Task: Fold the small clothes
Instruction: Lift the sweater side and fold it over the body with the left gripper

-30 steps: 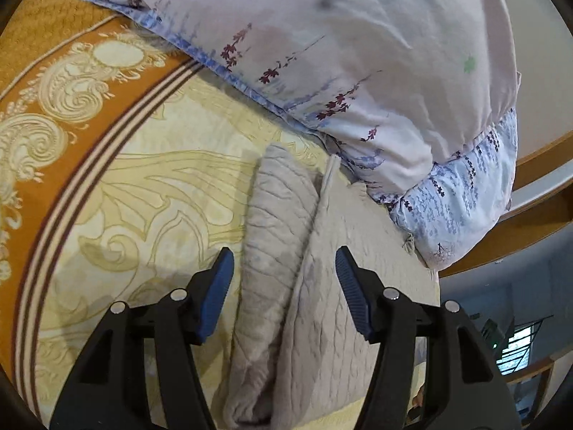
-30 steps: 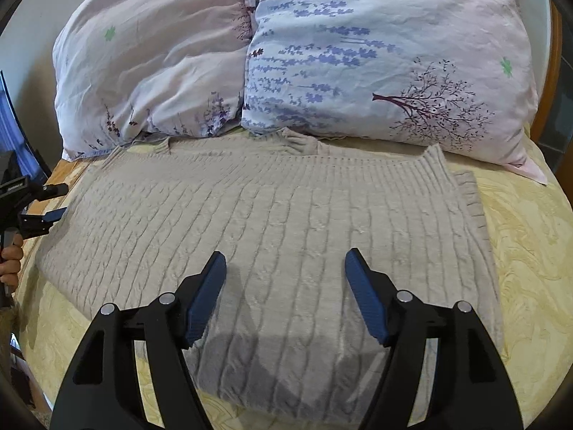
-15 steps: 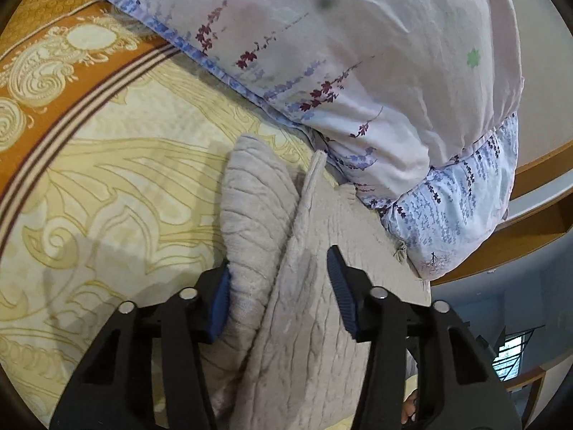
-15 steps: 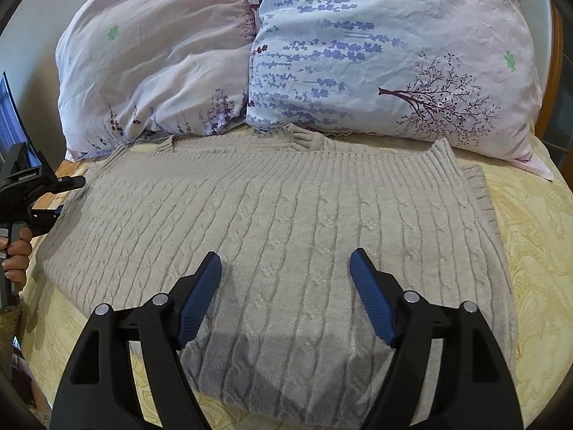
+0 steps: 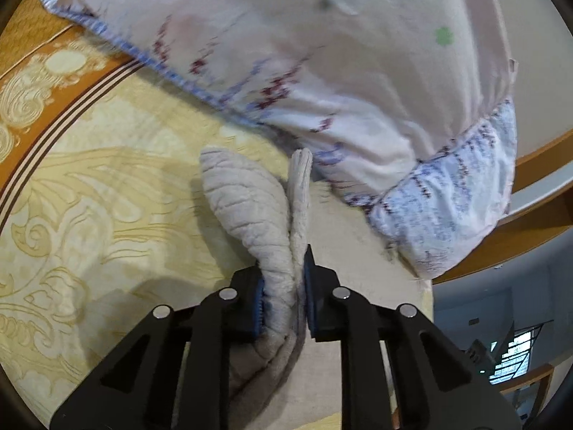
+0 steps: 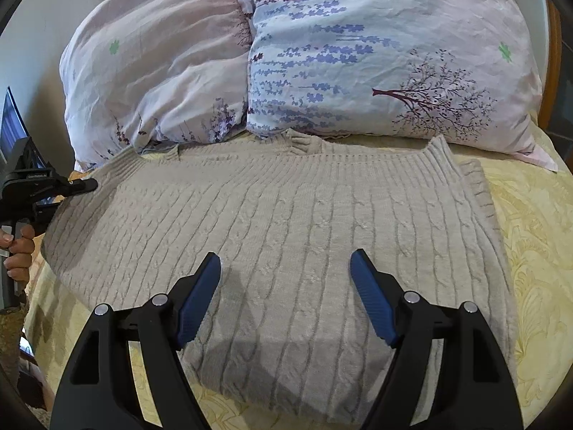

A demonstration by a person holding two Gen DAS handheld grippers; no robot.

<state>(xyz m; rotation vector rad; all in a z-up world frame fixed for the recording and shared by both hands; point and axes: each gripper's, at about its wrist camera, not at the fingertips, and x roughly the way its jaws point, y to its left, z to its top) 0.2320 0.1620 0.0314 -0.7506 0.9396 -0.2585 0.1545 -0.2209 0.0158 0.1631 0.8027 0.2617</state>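
Observation:
A beige cable-knit sweater [image 6: 286, 222] lies spread flat on the bed, its ribbed neck toward the pillows. In the left wrist view my left gripper [image 5: 283, 279] is shut on the sweater's edge [image 5: 250, 208], pinching two layers of knit that stand up between the pads. In the right wrist view the left gripper [image 6: 77, 188] shows at the sweater's far left edge. My right gripper [image 6: 286, 279] is open and empty, hovering over the sweater's near middle.
Two floral pillows [image 6: 376, 53] [image 6: 154, 79] lean at the head of the bed just behind the sweater. A yellow patterned bedspread [image 5: 89, 215] with an orange border [image 5: 43, 71] covers the bed. A wooden bed frame [image 5: 537, 165] shows at the right.
My left gripper has moved forward and closed on the sweater's edge, bunching and lifting it. My right gripper has stayed open and drifted slightly over the sweater.

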